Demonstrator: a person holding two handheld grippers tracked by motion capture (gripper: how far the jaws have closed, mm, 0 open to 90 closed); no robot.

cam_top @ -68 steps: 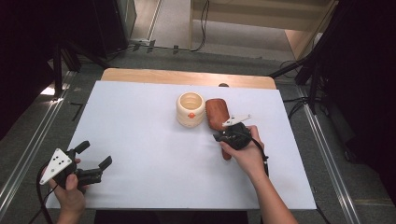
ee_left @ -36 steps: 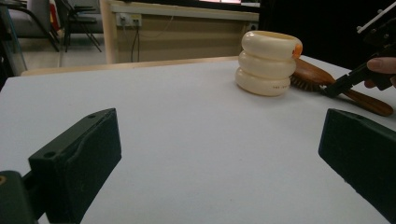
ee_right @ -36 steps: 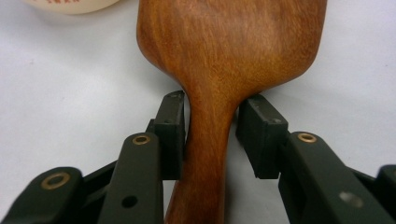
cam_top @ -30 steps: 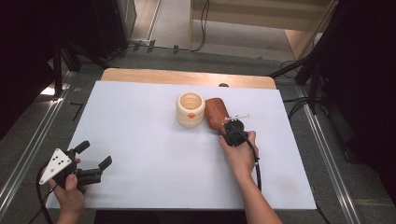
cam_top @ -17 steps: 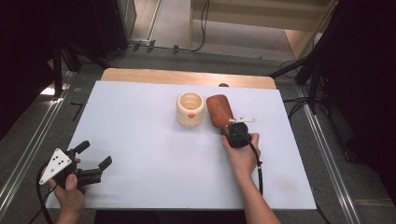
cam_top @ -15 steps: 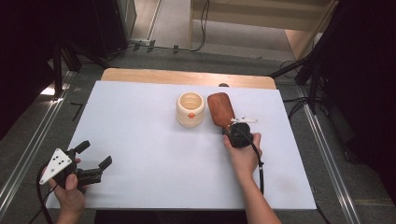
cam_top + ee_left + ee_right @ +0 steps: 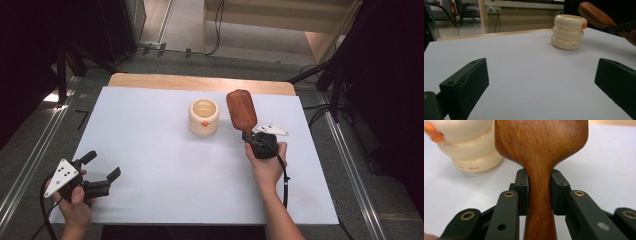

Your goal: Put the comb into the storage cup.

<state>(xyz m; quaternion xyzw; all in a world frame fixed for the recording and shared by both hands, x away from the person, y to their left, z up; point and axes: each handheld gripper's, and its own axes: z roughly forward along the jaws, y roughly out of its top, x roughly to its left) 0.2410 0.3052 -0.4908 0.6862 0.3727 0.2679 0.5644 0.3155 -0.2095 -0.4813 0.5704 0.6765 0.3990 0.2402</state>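
White tabletop (image 7: 150, 150), seemingly dim room.

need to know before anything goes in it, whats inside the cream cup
From the high view, the cream cup looks empty: just its pale inner wall. The very bottom is hidden by the rim. The hairbrush beside it is held in the right gripper.

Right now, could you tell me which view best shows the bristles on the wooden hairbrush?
The left gripper view: the hairbrush shows its bristles in profile. The high view shows them small, along the left edge; the right gripper view shows its smooth back, clamped at the neck.
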